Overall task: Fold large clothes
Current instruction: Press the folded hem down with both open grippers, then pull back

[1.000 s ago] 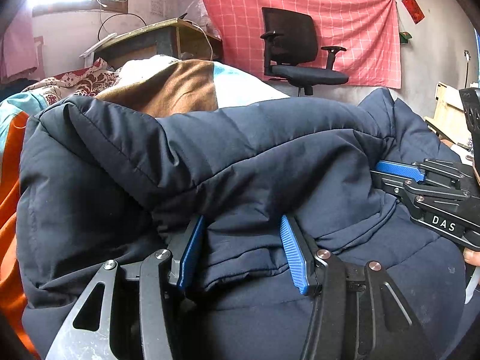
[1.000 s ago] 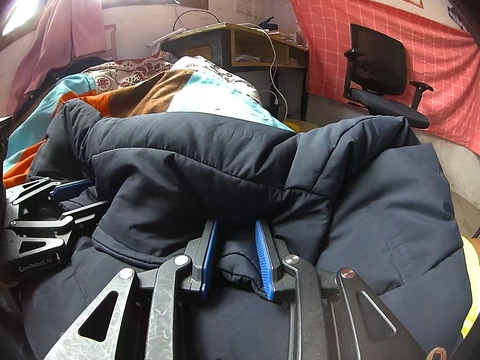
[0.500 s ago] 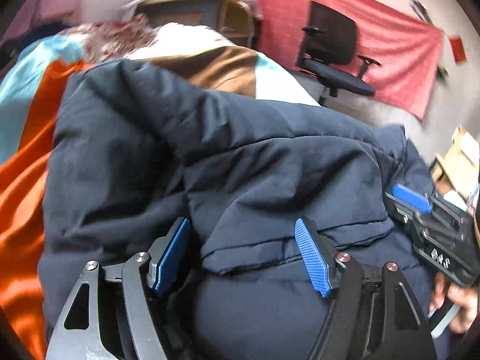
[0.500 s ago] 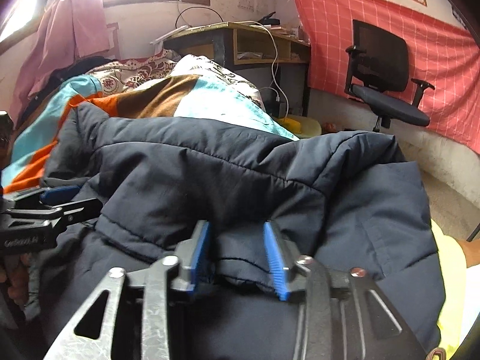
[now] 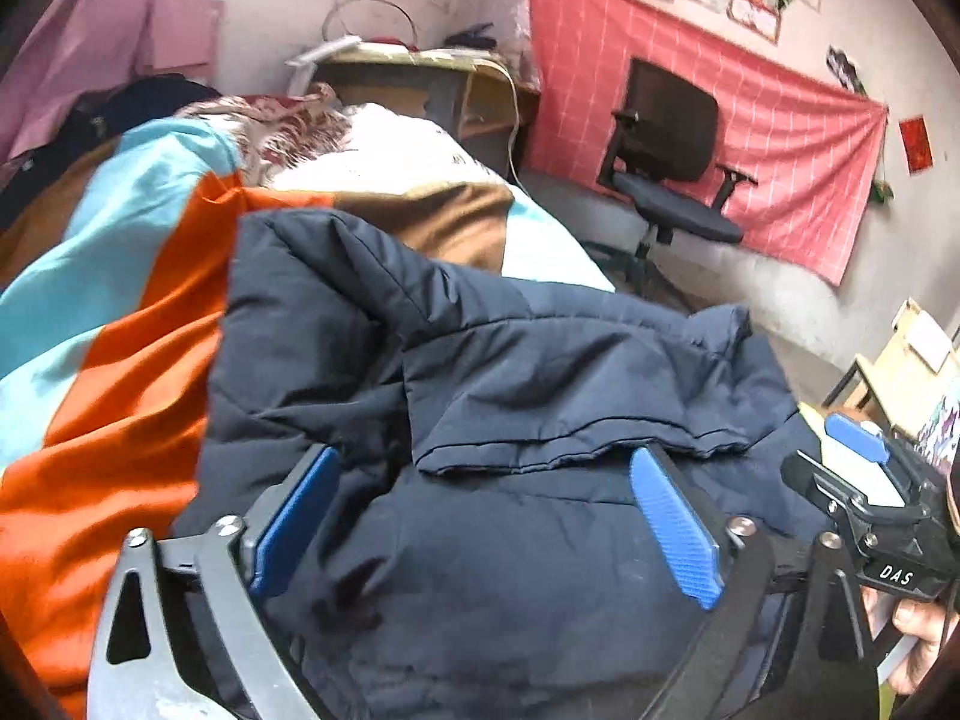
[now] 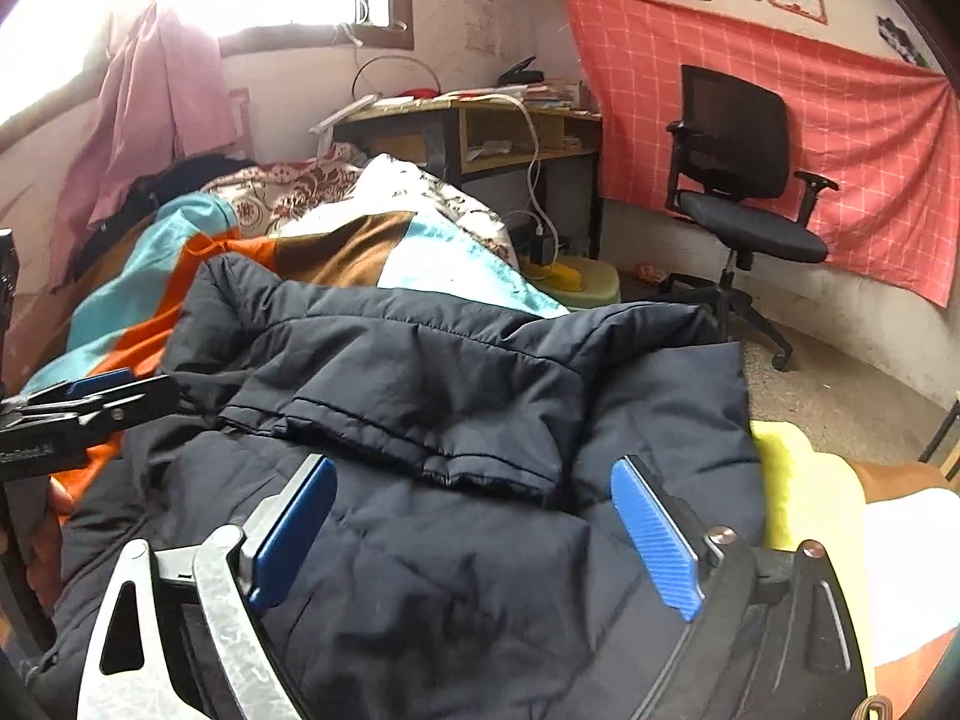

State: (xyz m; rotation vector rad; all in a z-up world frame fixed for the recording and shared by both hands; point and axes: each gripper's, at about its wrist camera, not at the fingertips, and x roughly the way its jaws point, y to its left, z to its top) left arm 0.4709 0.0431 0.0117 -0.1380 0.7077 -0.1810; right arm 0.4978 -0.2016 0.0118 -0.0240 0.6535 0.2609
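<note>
A dark navy padded jacket (image 5: 540,372) (image 6: 480,372) lies on the bed, its far part folded back toward me so a stitched hem (image 5: 540,462) rests on the near part. My left gripper (image 5: 486,474) is open, blue pads wide apart, just above the jacket with the hem lying loose between them. My right gripper (image 6: 474,474) is open as well, above the folded hem edge (image 6: 480,474), holding nothing. The right gripper shows at the right edge of the left wrist view (image 5: 858,450); the left one shows at the left edge of the right wrist view (image 6: 90,390).
The bed carries an orange, light blue and brown striped blanket (image 5: 120,360) (image 6: 150,300) to the left and behind the jacket. A black office chair (image 6: 738,192), a cluttered wooden desk (image 6: 480,126) and a red checked wall cloth (image 6: 780,120) stand beyond. A yellow cloth (image 6: 798,492) lies at the right.
Both grippers were shut on the jacket's hem a second ago; they have opened wide and let it go. The hem now lies on the jacket, and both cameras have lifted slightly.
</note>
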